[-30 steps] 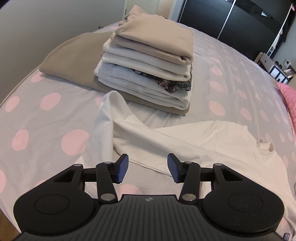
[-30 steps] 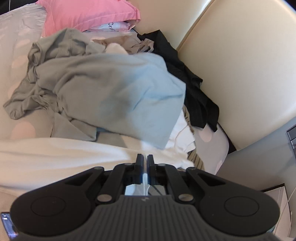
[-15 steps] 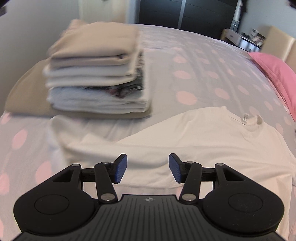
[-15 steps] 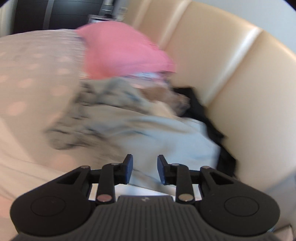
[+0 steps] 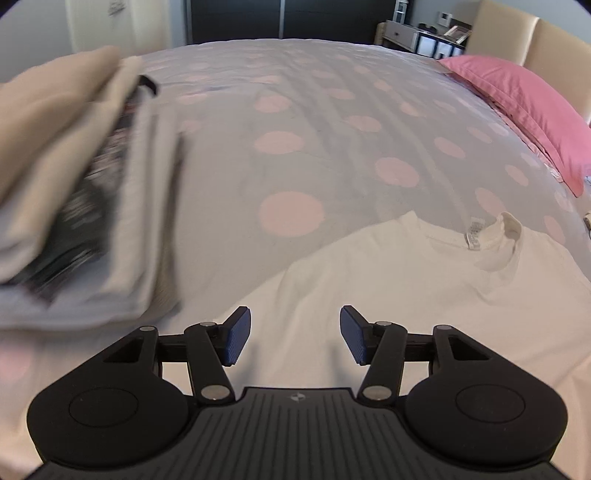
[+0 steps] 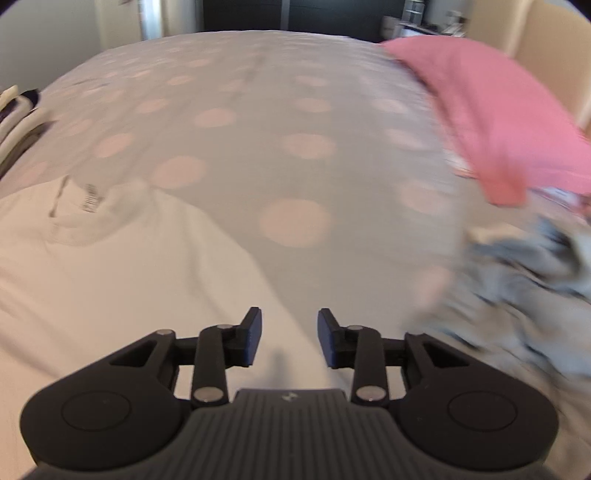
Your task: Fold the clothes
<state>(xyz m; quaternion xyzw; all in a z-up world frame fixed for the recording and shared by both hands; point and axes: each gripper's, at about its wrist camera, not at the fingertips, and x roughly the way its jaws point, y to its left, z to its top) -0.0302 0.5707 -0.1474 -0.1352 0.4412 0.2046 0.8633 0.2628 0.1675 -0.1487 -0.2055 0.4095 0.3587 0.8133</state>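
We see a wide bed under a grey bedspread (image 5: 325, 122) dotted with pale pink circles. A pink pillow (image 5: 524, 107) lies along its right edge, against a cream padded headboard (image 5: 554, 44). Beyond the far side of the bed stands a dark wardrobe (image 5: 280, 18), and to its right a low shelf unit (image 5: 417, 37) holding small items too tiny to identify.

One white shirt (image 5: 406, 295) lies on the bed, one stack of folded clothes (image 5: 74, 184), one pink pillow (image 5: 524, 110) — and one loose heap of unfolded garments (image 6: 524, 288), pieces uncountable.
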